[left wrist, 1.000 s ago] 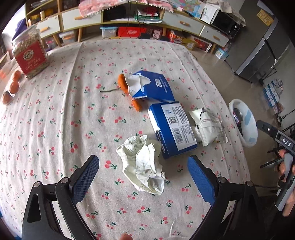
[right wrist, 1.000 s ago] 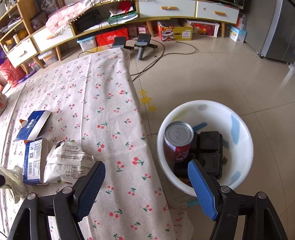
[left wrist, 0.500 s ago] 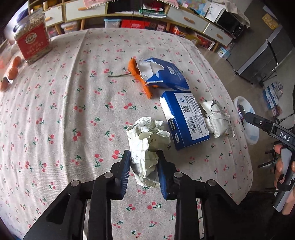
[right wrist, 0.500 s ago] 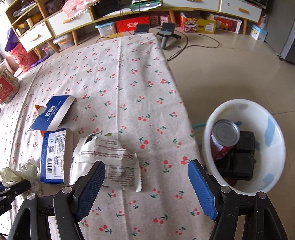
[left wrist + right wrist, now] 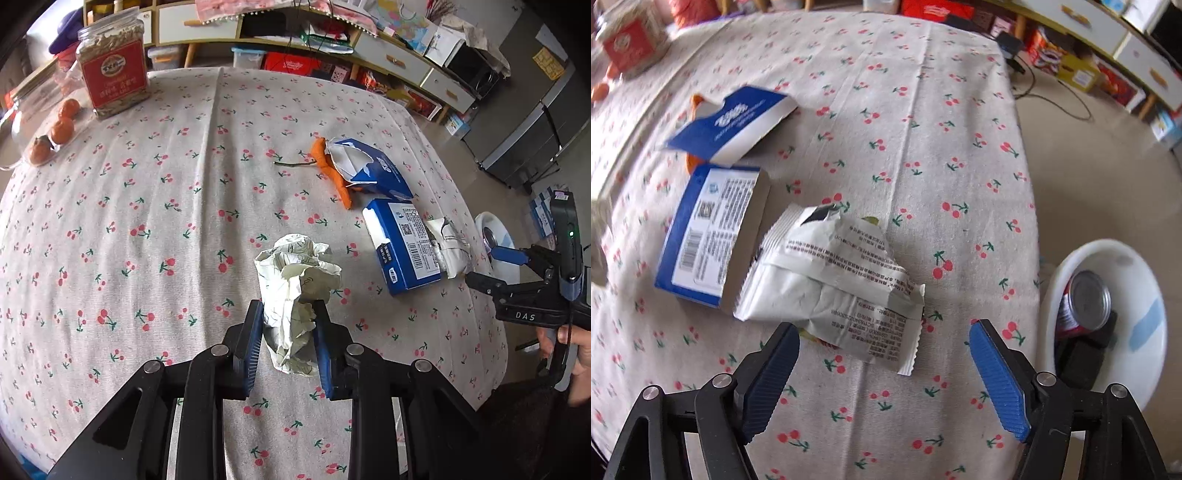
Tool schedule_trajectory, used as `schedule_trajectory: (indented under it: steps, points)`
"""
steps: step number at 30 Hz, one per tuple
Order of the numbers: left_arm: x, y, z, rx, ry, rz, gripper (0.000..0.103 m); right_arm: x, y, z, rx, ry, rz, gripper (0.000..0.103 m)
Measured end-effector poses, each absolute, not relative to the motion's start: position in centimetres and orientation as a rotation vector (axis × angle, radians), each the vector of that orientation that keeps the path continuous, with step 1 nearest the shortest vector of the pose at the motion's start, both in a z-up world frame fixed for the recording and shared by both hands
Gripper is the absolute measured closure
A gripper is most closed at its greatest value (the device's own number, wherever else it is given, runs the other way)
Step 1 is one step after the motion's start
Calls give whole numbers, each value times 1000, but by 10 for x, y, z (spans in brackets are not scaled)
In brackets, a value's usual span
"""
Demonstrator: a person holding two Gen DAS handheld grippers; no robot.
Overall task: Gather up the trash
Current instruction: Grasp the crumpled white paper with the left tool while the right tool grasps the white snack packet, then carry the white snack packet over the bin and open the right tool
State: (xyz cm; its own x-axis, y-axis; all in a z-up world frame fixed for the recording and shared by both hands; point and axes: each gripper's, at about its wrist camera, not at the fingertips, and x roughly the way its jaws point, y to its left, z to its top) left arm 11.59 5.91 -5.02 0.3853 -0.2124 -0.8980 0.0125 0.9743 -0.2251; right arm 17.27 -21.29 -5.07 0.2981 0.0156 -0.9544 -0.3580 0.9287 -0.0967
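- While the left gripper [image 5: 289, 332] pinches a crumpled paper wad [image 5: 297, 291] between its blue pads, the wad's upper part bulges out above them over the cherry-print tablecloth [image 5: 147, 221].
- Beyond the wad lie a blue box [image 5: 402, 247], a white wrapper [image 5: 448, 243] touching its far side, a torn blue carton [image 5: 369, 170] and orange peel [image 5: 334, 173].
- A jar [image 5: 114, 75] stands at the far left corner, beside small oranges [image 5: 61, 129].
- The right gripper [image 5: 884, 373] hovers spread wide, with the near end of the white wrapper [image 5: 834, 284] between its fingers.
- A white bin [image 5: 1108, 321] stands on the floor off the table's right edge, holding a can [image 5: 1087, 299] and a black tray [image 5: 1082, 354].
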Motion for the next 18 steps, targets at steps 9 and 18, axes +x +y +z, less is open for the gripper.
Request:
schedule_trajectory:
  steps: [9, 18]
  points:
    - [114, 68, -53, -213, 1175, -132, 75, 188, -195, -81, -455, 1283, 342, 27]
    - [114, 76, -53, -241, 1173, -122, 75, 199, -201, -77, -348, 1283, 391, 89]
